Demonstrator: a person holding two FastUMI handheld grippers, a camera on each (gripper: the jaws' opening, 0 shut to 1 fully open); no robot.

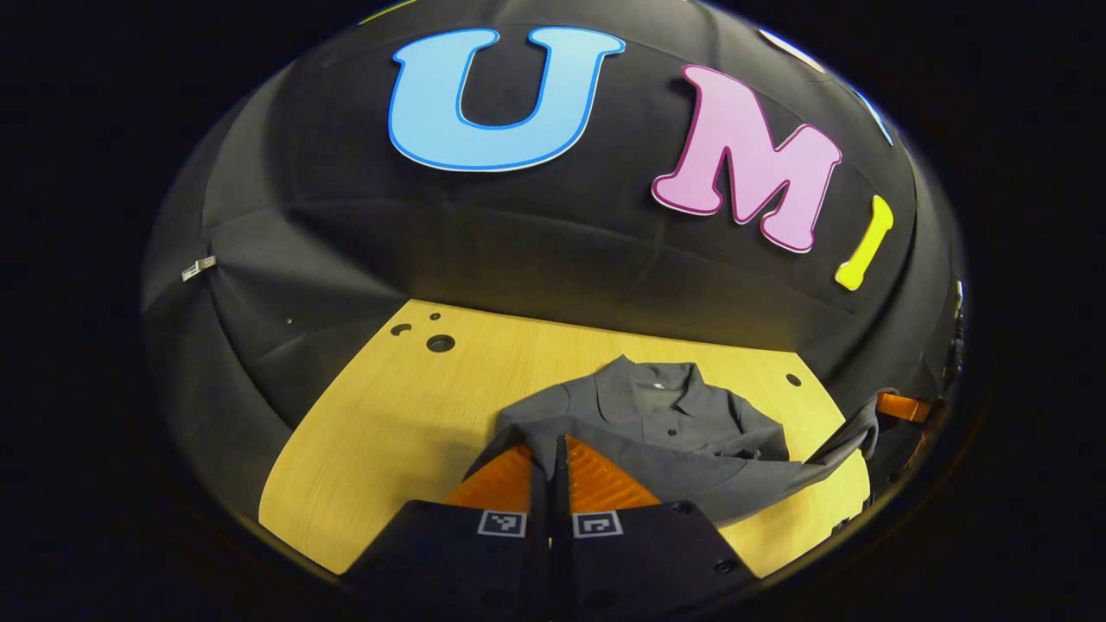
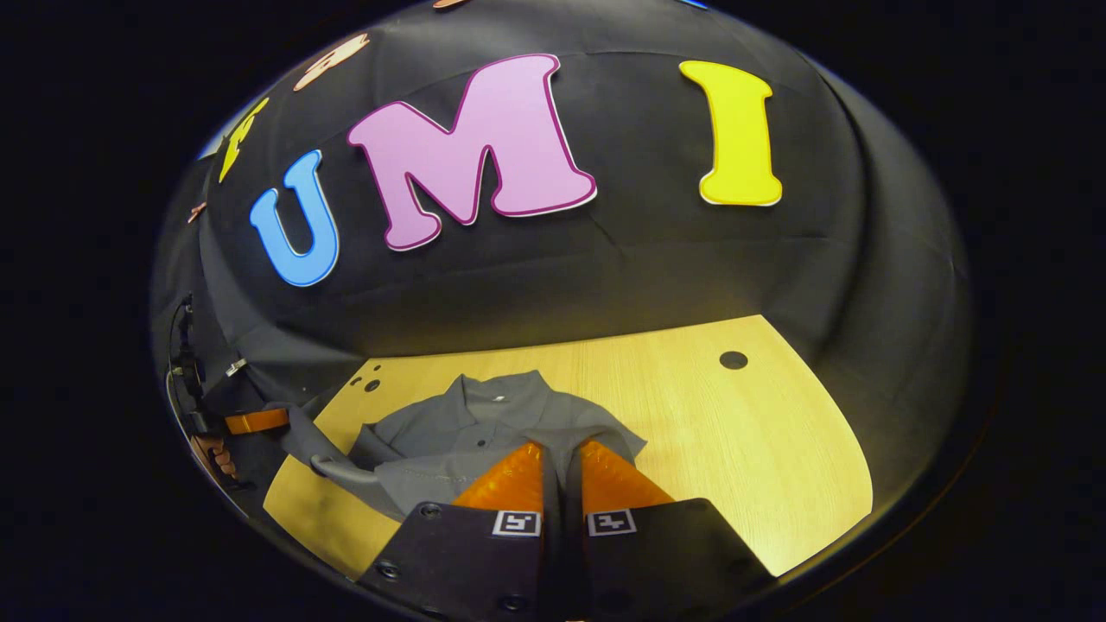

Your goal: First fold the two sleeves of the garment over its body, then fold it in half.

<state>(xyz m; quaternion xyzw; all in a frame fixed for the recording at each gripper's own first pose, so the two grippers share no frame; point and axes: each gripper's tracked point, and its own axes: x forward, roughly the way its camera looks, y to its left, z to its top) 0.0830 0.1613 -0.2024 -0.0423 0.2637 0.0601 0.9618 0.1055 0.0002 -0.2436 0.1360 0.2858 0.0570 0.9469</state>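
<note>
Shirt: grey, collared, buttoned (image 1: 665, 415), lying on the table with its collar toward the booth wall; the lower part is lifted off the wood and pulled toward both tools.
Table: light wood (image 1: 406, 406), with dark round holes near its far corners; in the right gripper view its bare stretch (image 2: 734, 432) lies to the right of the shirt (image 2: 484, 432).
Shirt body: upper part near the collar lies flat; folds and creases gather below the buttons.
Lifted edge: in the left gripper view a band of cloth runs from the left tool across to the right, where it rises to the other tool at the picture's edge.
Sleeve: in the right gripper view a rolled fold of cloth stretches from the shirt's left side up to the far tool; whether it is a sleeve or hem I cannot tell.
Left tool: (image 1: 558, 449) fingers drawn close together, pinching a thin fold of the shirt between them.
Right tool: (image 2: 560, 456) fingers nearly together, with grey cloth caught in the narrow gap at the tips.
Hand: fingers (image 2: 216, 458) seen at the left edge of the right gripper view, by the far tool.
</note>
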